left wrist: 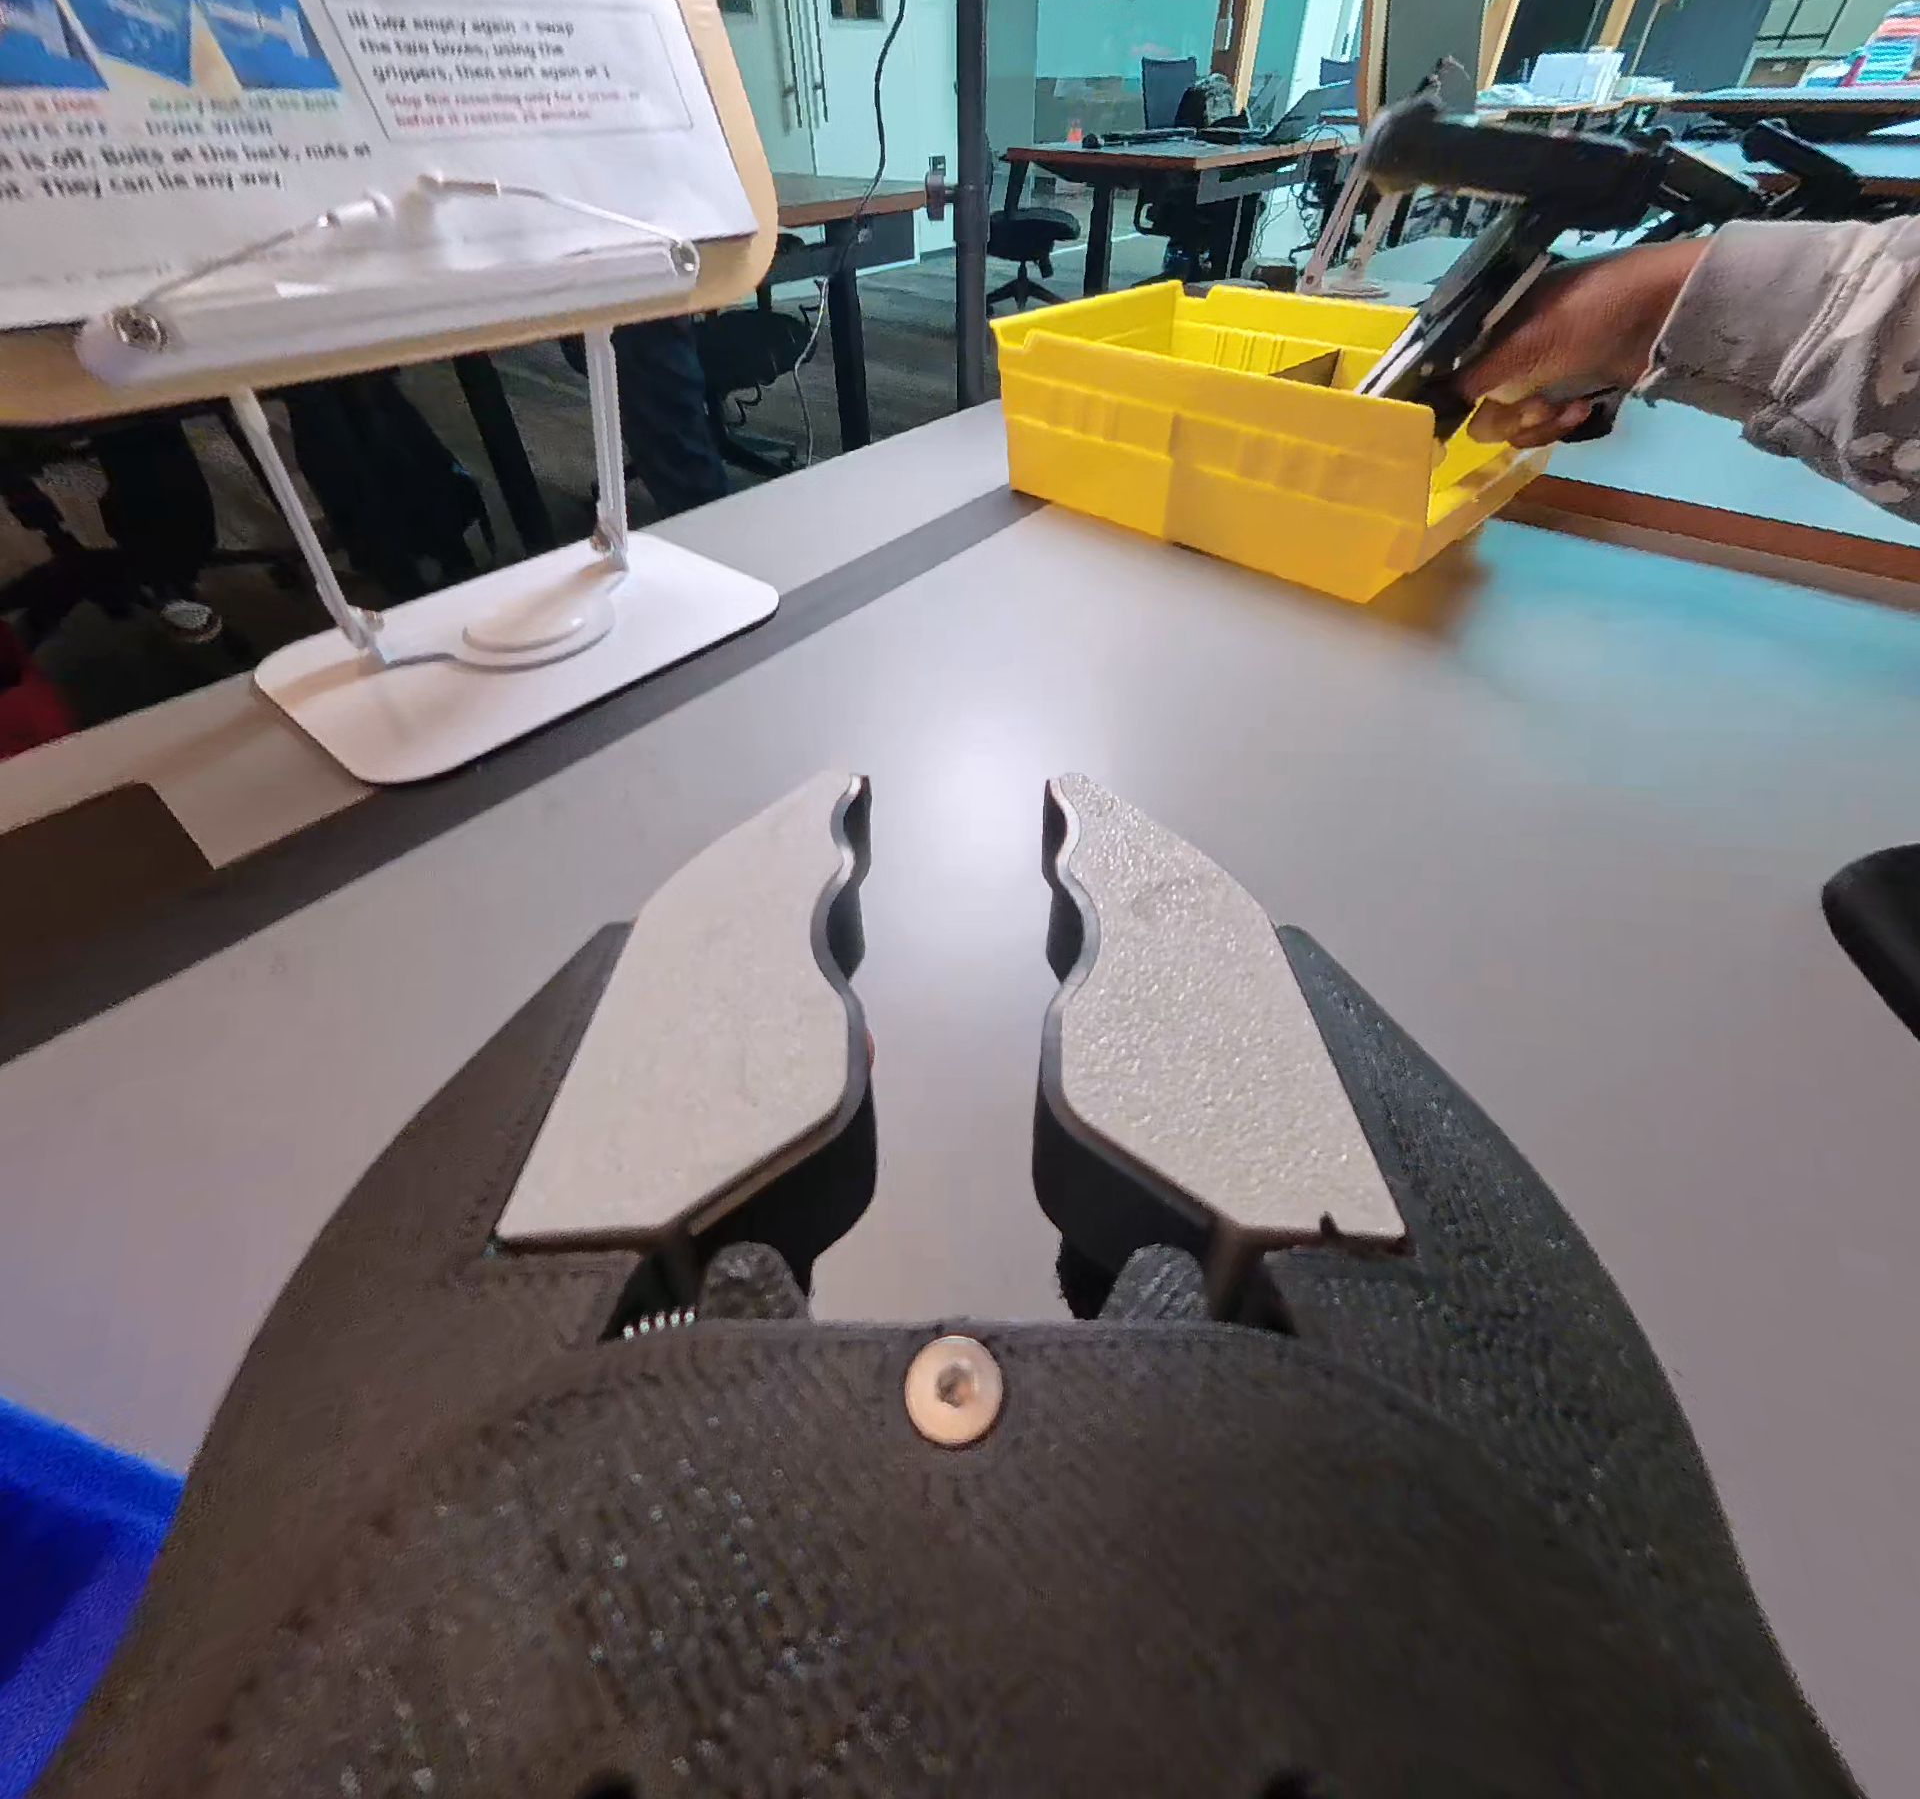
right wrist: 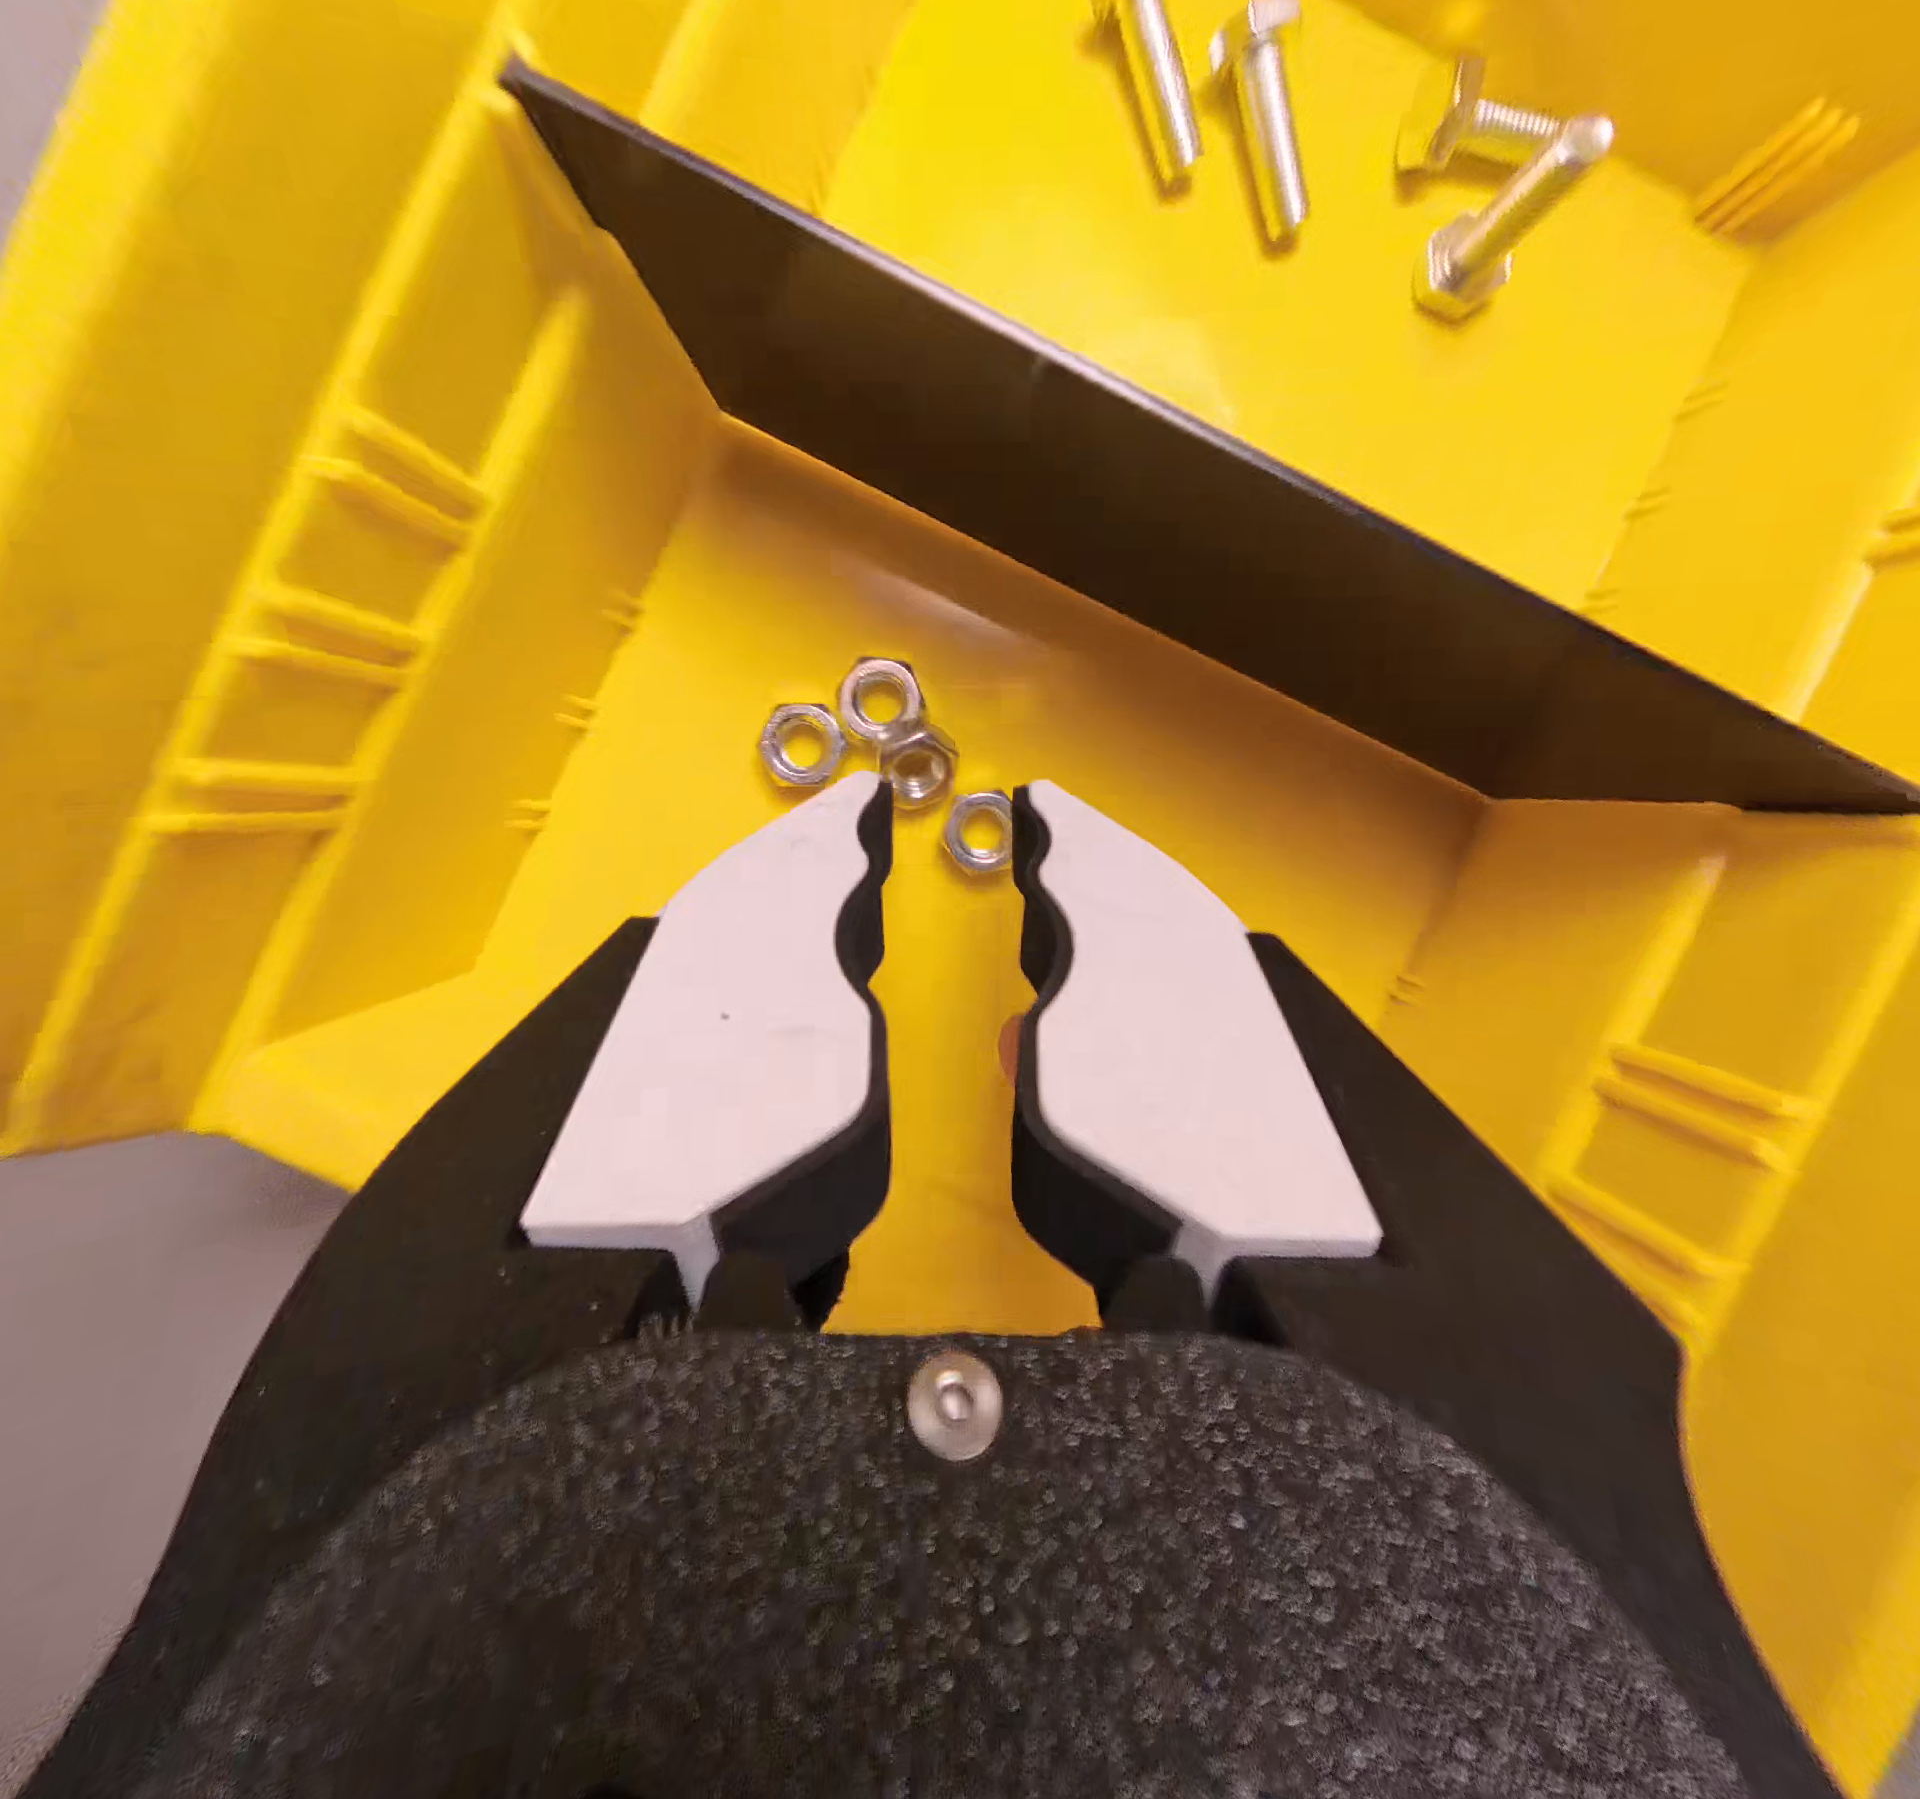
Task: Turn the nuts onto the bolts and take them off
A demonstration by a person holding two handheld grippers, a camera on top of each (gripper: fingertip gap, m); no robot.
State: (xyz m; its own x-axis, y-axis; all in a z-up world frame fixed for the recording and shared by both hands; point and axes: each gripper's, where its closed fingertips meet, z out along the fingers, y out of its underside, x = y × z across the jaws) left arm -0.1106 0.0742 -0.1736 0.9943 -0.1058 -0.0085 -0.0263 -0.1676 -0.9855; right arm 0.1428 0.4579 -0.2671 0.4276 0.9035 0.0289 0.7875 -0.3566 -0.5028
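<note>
In the right wrist view, my right gripper [right wrist: 951, 793] is open and empty, reaching down into the near compartment of a yellow bin [right wrist: 343, 523]. Several silver nuts [right wrist: 883, 700] lie on the bin floor just past the fingertips; one nut [right wrist: 977, 833] lies between the tips. Behind a black divider [right wrist: 1091, 461], several silver bolts [right wrist: 1262, 118] lie in the far compartment. In the left wrist view, my left gripper [left wrist: 956, 793] is open and empty over the grey table [left wrist: 1351, 814]. The yellow bin [left wrist: 1226, 440] stands far right, with the right gripper's body [left wrist: 1455, 336], held by a hand, dipping into it.
A white stand [left wrist: 499, 648] holding an instruction sheet [left wrist: 364, 66] sits at the table's far left edge. A blue object [left wrist: 62, 1593] shows at the lower left corner and a black object [left wrist: 1881, 928] at the right edge. Desks and chairs lie beyond the table. The tips of one gripper are about 45 centimetres away from the tips of the other. Between my left fingertips and the black object [left wrist: 1881, 928] there is roughly 30 centimetres.
</note>
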